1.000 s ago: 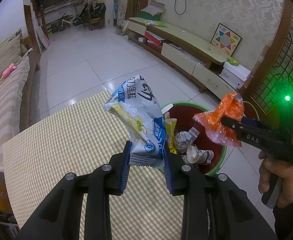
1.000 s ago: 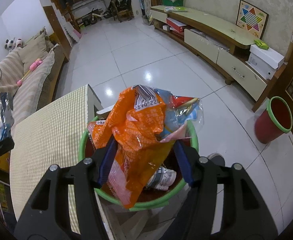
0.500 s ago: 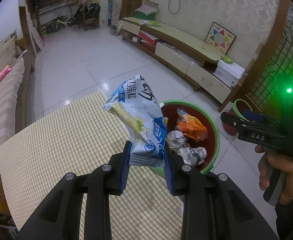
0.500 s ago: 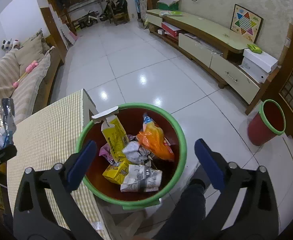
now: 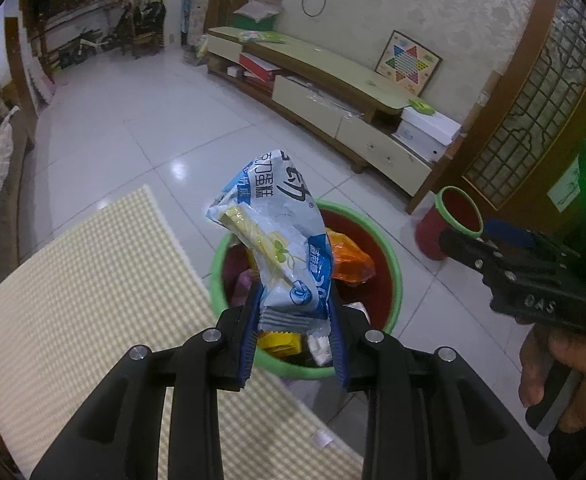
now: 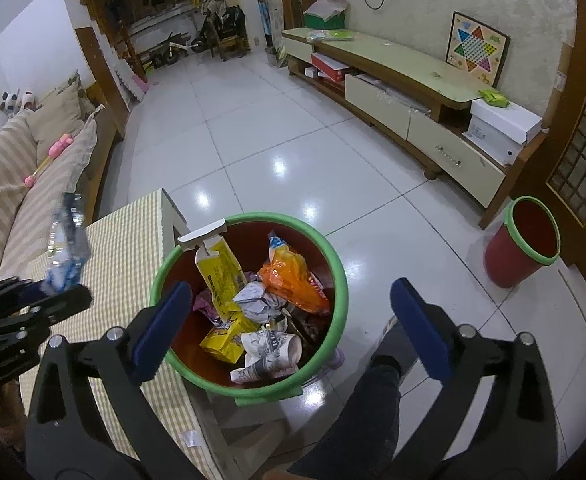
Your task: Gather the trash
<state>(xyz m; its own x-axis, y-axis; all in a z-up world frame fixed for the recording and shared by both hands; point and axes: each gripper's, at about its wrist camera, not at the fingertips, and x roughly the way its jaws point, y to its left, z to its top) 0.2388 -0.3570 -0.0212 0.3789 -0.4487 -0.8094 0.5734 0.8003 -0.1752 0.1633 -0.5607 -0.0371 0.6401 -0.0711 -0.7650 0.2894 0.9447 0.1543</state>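
My left gripper (image 5: 295, 334) is shut on a blue-and-white snack wrapper (image 5: 281, 236) and holds it upright over the near rim of the red bin with a green rim (image 5: 393, 272). My right gripper (image 6: 293, 328) is open and empty above the same bin (image 6: 337, 264). Inside the bin lie an orange wrapper (image 6: 293, 280), a yellow carton (image 6: 221, 272) and crumpled paper (image 6: 257, 300). The left gripper with its wrapper (image 6: 67, 252) shows at the left of the right wrist view. The right gripper (image 5: 525, 276) shows at the right of the left wrist view.
The table with a yellow checked cloth (image 5: 85, 288) stands beside the bin. A second small red bin (image 6: 521, 248) stands on the tiled floor by the door. A long TV cabinet (image 6: 393, 84) runs along the far wall. A striped sofa (image 6: 9, 184) is on the left.
My right gripper opened and let the orange wrapper fall into the bin. My left gripper moved with the blue-and-white wrapper from over the table to over the bin.
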